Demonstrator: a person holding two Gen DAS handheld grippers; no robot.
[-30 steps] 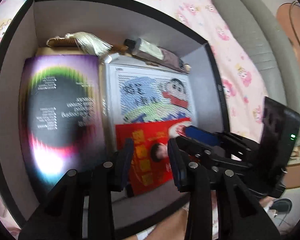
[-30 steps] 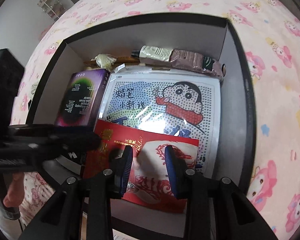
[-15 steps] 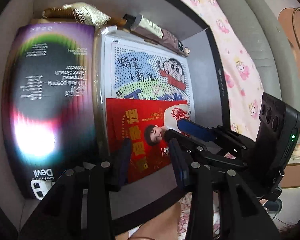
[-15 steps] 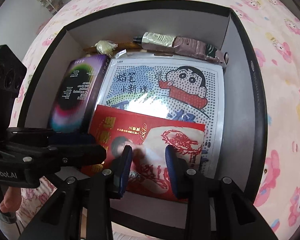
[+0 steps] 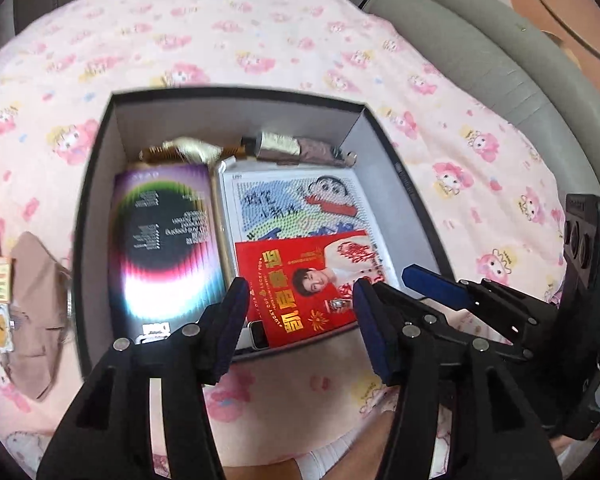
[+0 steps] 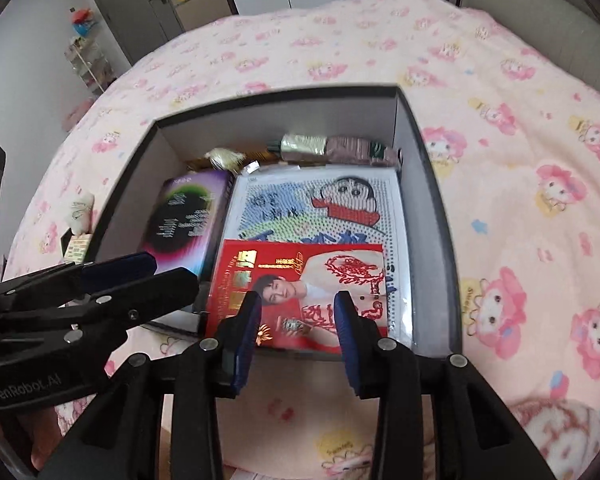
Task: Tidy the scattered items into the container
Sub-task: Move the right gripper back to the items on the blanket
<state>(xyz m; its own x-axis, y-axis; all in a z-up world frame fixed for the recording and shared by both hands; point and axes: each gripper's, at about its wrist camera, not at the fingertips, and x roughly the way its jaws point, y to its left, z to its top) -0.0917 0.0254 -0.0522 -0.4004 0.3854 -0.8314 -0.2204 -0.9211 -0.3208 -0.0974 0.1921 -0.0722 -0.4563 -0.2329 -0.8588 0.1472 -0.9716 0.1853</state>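
Left wrist: left gripper (image 5: 298, 316) above box (image 5: 404, 184), jaws opening empty.

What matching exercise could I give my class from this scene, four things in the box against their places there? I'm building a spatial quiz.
Things:
1. red card
2. cartoon dot picture
3. purple box
4. tube

Places in the black box, as the left wrist view shows it:
A. along the far wall
B. left side
C. near end, lying on another flat item
D. right side, partly covered

Pairs: 1-C, 2-D, 3-B, 4-A
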